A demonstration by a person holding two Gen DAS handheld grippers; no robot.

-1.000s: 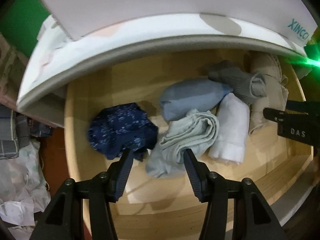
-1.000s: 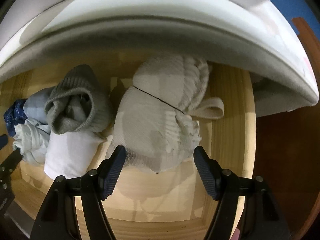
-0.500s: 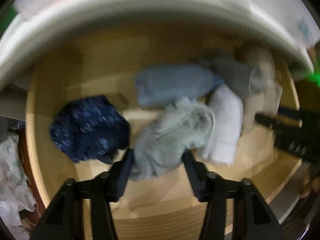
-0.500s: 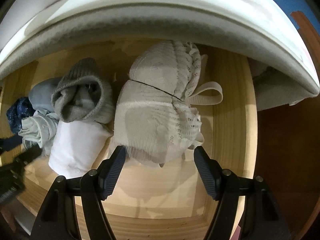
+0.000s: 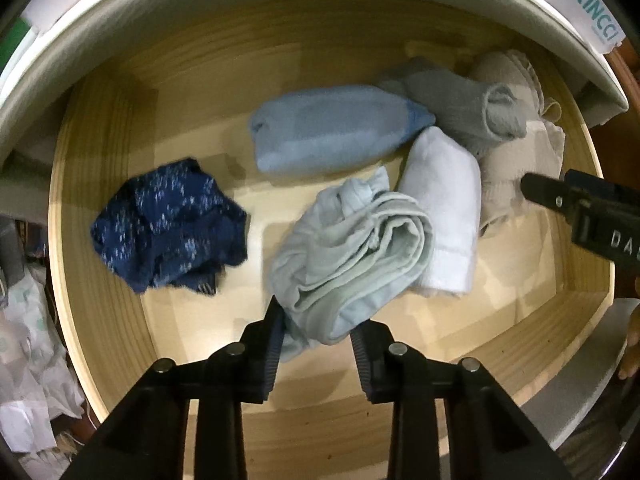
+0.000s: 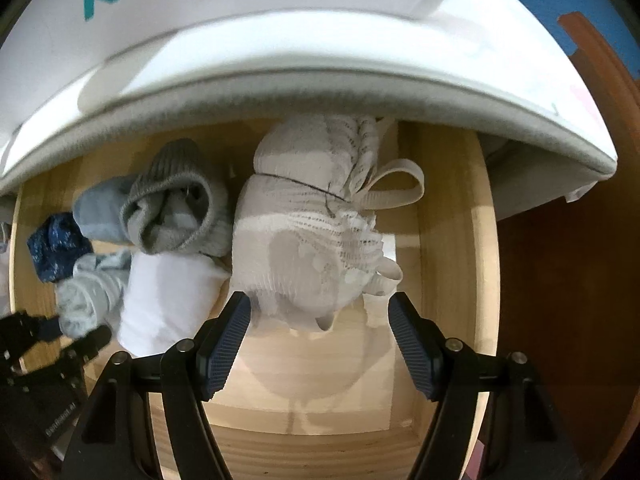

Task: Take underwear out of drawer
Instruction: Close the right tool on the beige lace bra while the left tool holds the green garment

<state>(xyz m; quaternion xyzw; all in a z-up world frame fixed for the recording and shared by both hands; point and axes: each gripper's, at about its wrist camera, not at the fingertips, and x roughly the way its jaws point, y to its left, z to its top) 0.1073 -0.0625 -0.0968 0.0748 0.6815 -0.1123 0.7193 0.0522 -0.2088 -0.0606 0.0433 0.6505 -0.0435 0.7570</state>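
Pinching the near end of the pale green underwear [image 5: 352, 256], the left tool [image 5: 318, 334] holds it narrowly near the front edge of the wooden drawer [image 5: 100, 312]. The right tool [image 6: 320, 336] hangs wide apart just before the cream lace bundle [image 6: 308, 240] by the drawer's right side.

A: How many bundles of cloth lay in the drawer [image 5: 104, 344]?

B: Six. One dark blue patterned one [image 5: 168, 228] sat alone toward the drawer's left side. One pale green roll [image 5: 356, 252], one light blue roll [image 5: 332, 128], one white roll [image 5: 444, 208] and one grey roll [image 5: 464, 108] clustered in the drawer's middle.

A: And the sixth?

B: One beige lacy bundle [image 6: 308, 240], toward the drawer's right side.

A: Grippers?

B: Two. And one white box [image 6: 240, 12] above the drawer.
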